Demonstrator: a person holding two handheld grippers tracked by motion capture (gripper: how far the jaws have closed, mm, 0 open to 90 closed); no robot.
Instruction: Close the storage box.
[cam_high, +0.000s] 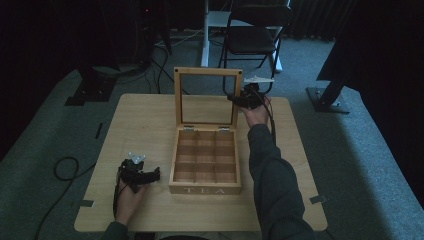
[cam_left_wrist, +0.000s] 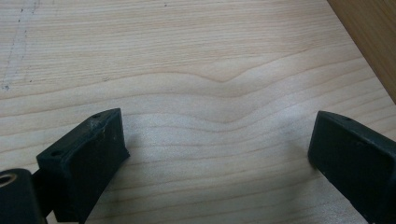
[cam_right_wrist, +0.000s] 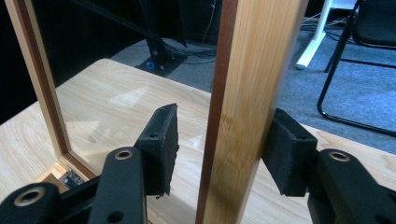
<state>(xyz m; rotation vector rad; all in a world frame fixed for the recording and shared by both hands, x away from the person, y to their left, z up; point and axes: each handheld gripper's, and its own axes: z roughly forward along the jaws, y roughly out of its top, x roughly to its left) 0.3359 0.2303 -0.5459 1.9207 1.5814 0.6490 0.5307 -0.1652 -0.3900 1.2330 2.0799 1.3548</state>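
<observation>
Near edge: my left gripper is resting low over the bare table, left of the tea box. In the left gripper view its jaws are spread wide with nothing but wood grain between them, and a strip of the box's side wall is showing at the far right corner. Not touching the box, so nothing is bracing the base.

Middle: the tea box is sitting at the table's centre, front panel lettered TEA toward me. Its compartments look empty as far as I can tell in this dim light.

Far: the lid is standing upright on its rear hinges, a wooden frame around a clear pane. My right gripper is straddling the right-hand rail of that frame. The right jaw pad is sitting against the wood; the left one is standing just off the inner face, so I am judging the jaws part-spread around the rail, not clamped.

Risks as I am reading them:
- A loose bite could slip off the rail and let the lid drop shut.
- Pushing the lid farther back could strain the hinges or tip the unbraced, light box.
- A pad sliding inward could press on the pane.
</observation>
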